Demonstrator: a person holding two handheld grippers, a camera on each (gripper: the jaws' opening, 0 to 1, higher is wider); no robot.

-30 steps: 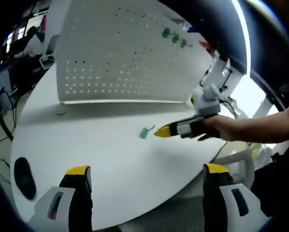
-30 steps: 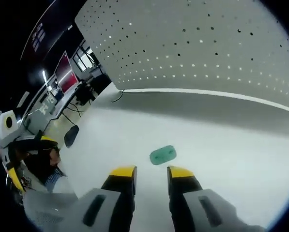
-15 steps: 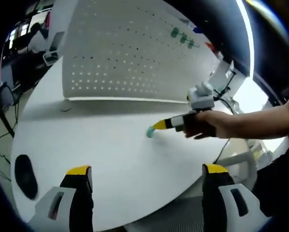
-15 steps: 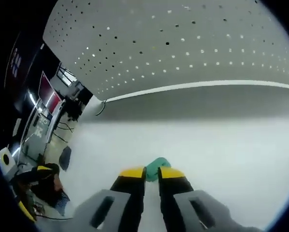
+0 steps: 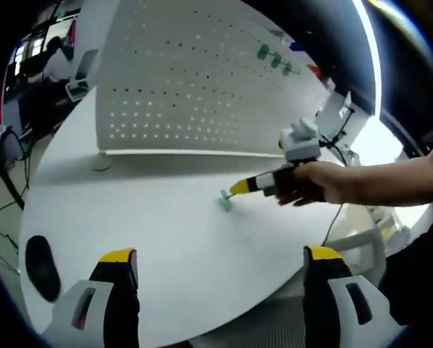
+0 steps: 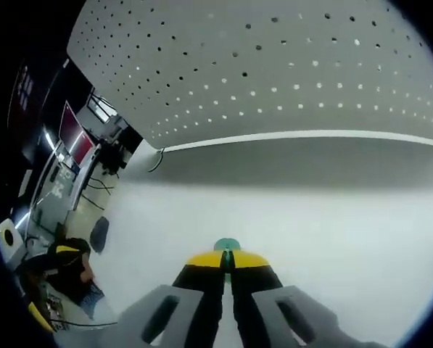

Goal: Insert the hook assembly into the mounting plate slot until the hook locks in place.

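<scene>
A small green hook (image 6: 226,246) peeks out from between the yellow tips of my right gripper (image 6: 227,259), which is shut on it just above the white table. In the left gripper view the same hook (image 5: 225,202) hangs at the tip of the right gripper (image 5: 239,188), held by a person's hand (image 5: 314,183). The white perforated mounting plate (image 5: 194,80) stands upright at the back of the table, also the plate (image 6: 274,65) fills the upper right gripper view. Other green hooks (image 5: 274,58) sit on its upper right. My left gripper (image 5: 220,255) stands open near the table's front edge.
The round white table (image 5: 165,232) has a dark oval object (image 5: 40,264) at its left edge. A white stand (image 5: 336,116) rises at the right behind the hand. Desks and monitors (image 6: 78,130) lie beyond the table's left side.
My right gripper has closed on the green hook and lifted it slightly off the table. The left gripper has stayed still.
</scene>
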